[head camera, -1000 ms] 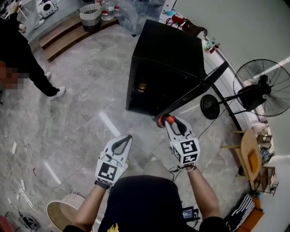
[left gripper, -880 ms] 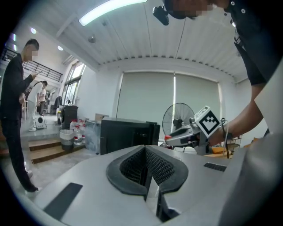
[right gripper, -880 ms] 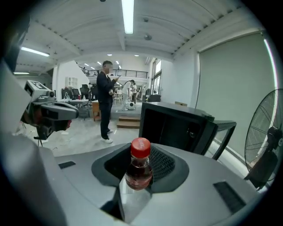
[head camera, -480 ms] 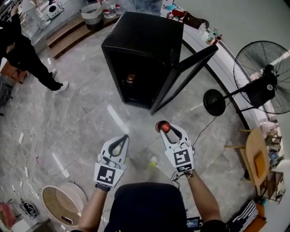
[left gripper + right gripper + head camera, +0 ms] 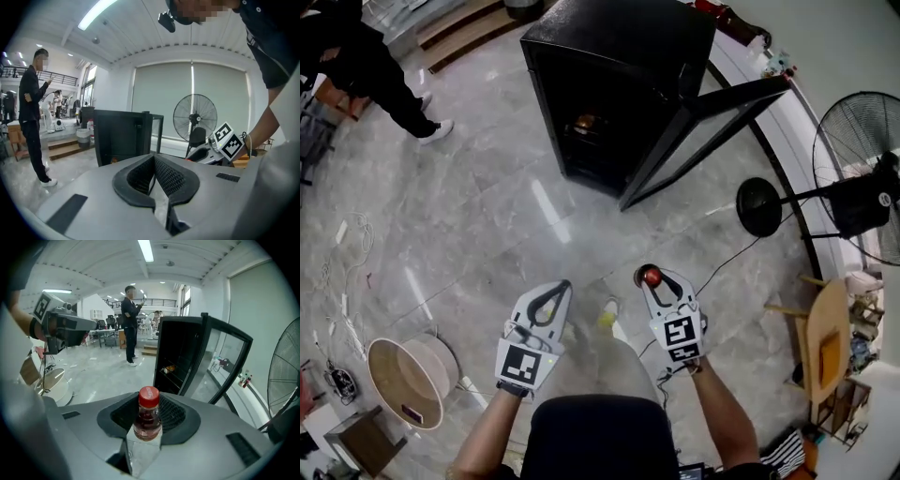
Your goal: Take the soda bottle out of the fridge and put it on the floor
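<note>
In the head view my right gripper (image 5: 650, 273) is shut on the neck of a soda bottle (image 5: 652, 277) with a red cap and dark drink, held over the grey tiled floor (image 5: 487, 225). In the right gripper view the bottle (image 5: 148, 422) stands upright between the pads. My left gripper (image 5: 563, 285) is beside it to the left, shut with nothing in it; its pads (image 5: 165, 174) meet at the tip. The black fridge (image 5: 619, 66) stands ahead with its door (image 5: 712, 127) swung open; something orange lies on a shelf inside.
A standing fan (image 5: 862, 202) with a round base (image 5: 759, 206) and a trailing cord is at the right. A person (image 5: 375, 66) stands at the far left. A round tan basket (image 5: 403, 380) and loose cables (image 5: 347, 244) lie at the left. A wooden chair (image 5: 825, 347) stands at the right.
Both grippers have drawn back from the fridge and come lower over the floor. The bottle stays in the right gripper. The fridge now lies farther ahead.
</note>
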Motion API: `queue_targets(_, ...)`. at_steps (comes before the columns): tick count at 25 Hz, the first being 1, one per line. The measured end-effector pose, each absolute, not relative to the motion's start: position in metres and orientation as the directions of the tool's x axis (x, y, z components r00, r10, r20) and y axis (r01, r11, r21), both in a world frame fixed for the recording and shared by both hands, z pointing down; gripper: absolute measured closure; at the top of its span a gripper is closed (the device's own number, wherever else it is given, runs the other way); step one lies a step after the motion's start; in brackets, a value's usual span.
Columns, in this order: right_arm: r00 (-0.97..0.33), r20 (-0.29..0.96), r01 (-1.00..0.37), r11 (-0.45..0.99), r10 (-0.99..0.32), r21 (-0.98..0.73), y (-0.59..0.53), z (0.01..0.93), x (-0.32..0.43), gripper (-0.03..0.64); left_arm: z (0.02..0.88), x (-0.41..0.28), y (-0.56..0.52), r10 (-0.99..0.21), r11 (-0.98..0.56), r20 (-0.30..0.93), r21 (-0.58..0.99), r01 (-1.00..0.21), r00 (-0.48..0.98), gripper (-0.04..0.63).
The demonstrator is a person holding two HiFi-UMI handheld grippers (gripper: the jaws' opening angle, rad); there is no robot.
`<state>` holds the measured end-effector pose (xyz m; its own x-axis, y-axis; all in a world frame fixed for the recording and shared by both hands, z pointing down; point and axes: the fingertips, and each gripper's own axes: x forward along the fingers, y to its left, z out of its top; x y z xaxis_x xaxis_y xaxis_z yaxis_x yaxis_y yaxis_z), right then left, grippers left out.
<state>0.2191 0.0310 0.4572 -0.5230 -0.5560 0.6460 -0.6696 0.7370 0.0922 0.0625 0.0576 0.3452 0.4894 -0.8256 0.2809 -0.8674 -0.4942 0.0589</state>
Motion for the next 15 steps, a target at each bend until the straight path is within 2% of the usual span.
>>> queue_targets(5,-0.483,0.699,-0.655,0.747,-0.527,0.110,0.025,0.542,0.199,0.495,0.401,0.048,0.040,-0.815,-0.534,0.285,-0.033,-0.845,0.504,0.577)
queue_targets(11,-0.414,0.735,-0.709,0.697,-0.537,0.110,0.005,0.642,0.193,0.495,0.478,0.017,0.006,-0.821,-0.529,0.338,-0.146,-0.836,0.460,0.577)
queue_targets(15,-0.386,0.751,-0.745,0.661,-0.536,0.089,-0.011,0.705,0.188,0.495,0.526,-0.001,-0.017,-0.822,-0.516,0.326,-0.077,-0.853,0.468,0.577)
